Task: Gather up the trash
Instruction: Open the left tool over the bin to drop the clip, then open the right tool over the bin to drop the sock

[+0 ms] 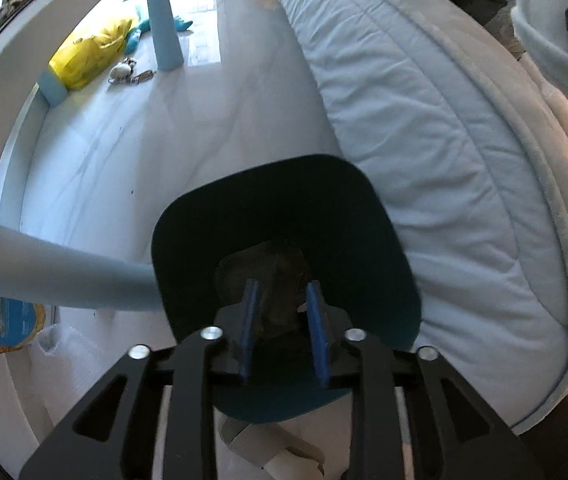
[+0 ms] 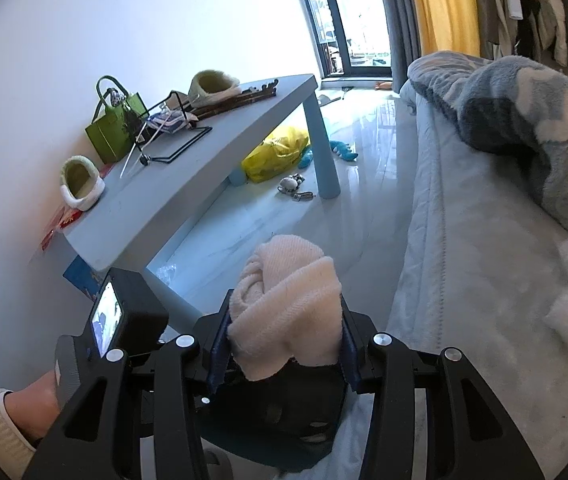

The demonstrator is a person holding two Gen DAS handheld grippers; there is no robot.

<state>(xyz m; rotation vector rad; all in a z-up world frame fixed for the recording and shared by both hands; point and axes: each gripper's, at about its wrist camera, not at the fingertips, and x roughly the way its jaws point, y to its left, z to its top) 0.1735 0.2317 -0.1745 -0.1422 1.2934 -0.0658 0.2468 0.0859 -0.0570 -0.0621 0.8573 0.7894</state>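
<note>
In the left wrist view my left gripper (image 1: 283,300) is over a dark teal bin (image 1: 376,240) on the floor beside the bed. Its blue fingers (image 1: 249,328) stand a little apart around a dark crumpled lump (image 1: 272,276) inside the bin; whether they grip it is unclear. In the right wrist view my right gripper (image 2: 284,320) is shut on a rolled cream cloth (image 2: 288,292), held above the same bin (image 2: 284,428). The left gripper's camera body (image 2: 120,320) and the hand holding it show at lower left.
A pale blue low table (image 2: 188,176) stands against the wall with a green bag (image 2: 112,128), slippers (image 2: 80,184) and a wire stand on it. A yellow bag (image 2: 276,152), a teal toy and small items lie under it. The bed (image 2: 484,240) fills the right. Cardboard scraps (image 1: 276,456) lie by the bin.
</note>
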